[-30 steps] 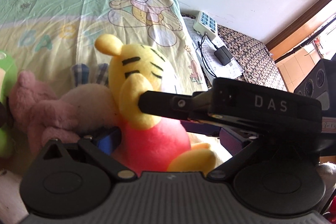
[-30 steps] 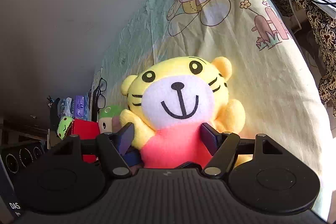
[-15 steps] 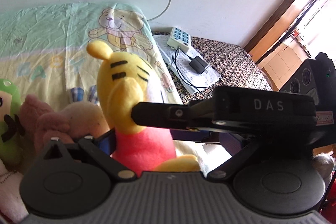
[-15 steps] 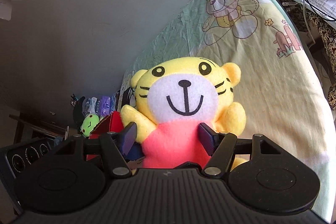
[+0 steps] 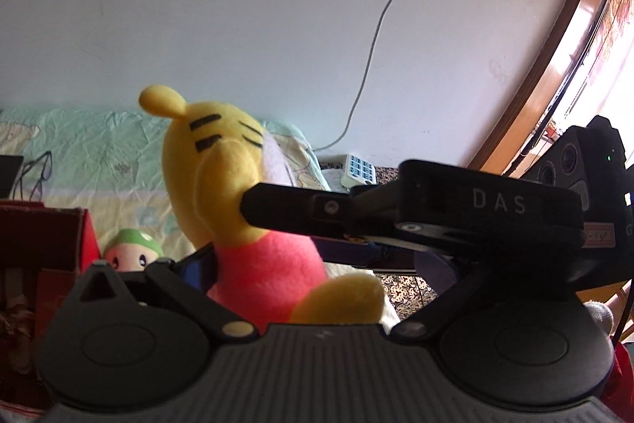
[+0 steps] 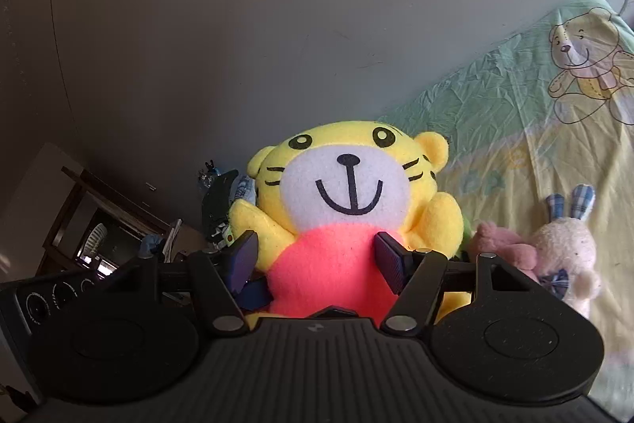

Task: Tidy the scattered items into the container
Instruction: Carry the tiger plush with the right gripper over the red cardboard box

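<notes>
A yellow tiger plush with a pink belly [image 6: 337, 209] is held in the air by both grippers. My right gripper [image 6: 317, 256] is shut on its belly from the front. My left gripper [image 5: 277, 264] is shut on its body [image 5: 269, 264] from the side; its right finger is hidden behind the other gripper. A red box [image 5: 43, 240] stands at the left in the left wrist view, with a green-capped doll [image 5: 132, 252] beside it. A pink plush [image 6: 499, 244] and a white bunny plush [image 6: 566, 252] lie on the bed.
The bed has a yellow-green sheet [image 6: 515, 129] with a bear print, against a white wall. A power strip [image 5: 356, 171] with a cable lies at the bed's far end. Glasses [image 5: 37, 173] lie on the sheet. A dark shelf [image 6: 99, 224] stands at lower left.
Both grippers have lifted the tiger plush up off the bed and turned; the wall now fills the background and the red box has come into the left view.
</notes>
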`<move>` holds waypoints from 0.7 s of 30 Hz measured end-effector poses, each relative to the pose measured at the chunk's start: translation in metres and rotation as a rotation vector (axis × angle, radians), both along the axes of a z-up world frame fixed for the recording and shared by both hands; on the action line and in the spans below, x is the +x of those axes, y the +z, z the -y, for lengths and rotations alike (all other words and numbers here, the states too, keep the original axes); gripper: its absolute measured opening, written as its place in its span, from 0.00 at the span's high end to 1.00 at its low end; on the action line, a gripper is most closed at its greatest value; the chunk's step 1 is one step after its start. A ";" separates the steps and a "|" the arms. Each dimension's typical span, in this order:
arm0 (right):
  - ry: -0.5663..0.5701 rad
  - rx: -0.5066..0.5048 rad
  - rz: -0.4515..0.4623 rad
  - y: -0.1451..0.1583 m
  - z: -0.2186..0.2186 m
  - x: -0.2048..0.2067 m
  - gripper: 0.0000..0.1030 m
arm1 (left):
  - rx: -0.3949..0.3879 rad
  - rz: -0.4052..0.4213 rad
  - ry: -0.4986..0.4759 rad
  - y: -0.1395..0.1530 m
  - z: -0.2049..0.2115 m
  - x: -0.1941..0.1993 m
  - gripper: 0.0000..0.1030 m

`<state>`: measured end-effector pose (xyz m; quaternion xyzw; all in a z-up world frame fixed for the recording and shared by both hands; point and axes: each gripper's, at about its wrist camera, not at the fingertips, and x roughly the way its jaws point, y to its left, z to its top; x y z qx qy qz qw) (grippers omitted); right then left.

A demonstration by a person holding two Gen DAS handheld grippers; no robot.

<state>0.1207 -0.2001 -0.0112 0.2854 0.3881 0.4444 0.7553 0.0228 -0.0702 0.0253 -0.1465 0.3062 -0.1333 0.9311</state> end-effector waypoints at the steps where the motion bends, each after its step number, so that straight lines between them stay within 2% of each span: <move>1: 0.007 0.006 0.004 0.001 -0.013 -0.003 0.35 | 0.003 0.013 0.008 0.005 -0.013 -0.007 0.04; 7: 0.028 -0.003 0.018 0.004 -0.084 -0.028 0.34 | 0.022 0.043 0.051 0.019 -0.091 -0.044 0.04; 15: 0.050 -0.014 -0.011 -0.009 -0.148 -0.053 0.34 | 0.011 0.038 0.047 0.018 -0.167 -0.081 0.04; 18: 0.047 -0.009 -0.033 -0.018 -0.174 -0.057 0.34 | 0.022 0.035 0.059 0.015 -0.193 -0.101 0.04; 21: 0.041 0.000 -0.042 -0.025 -0.193 -0.062 0.34 | 0.045 0.015 0.079 0.006 -0.217 -0.103 0.04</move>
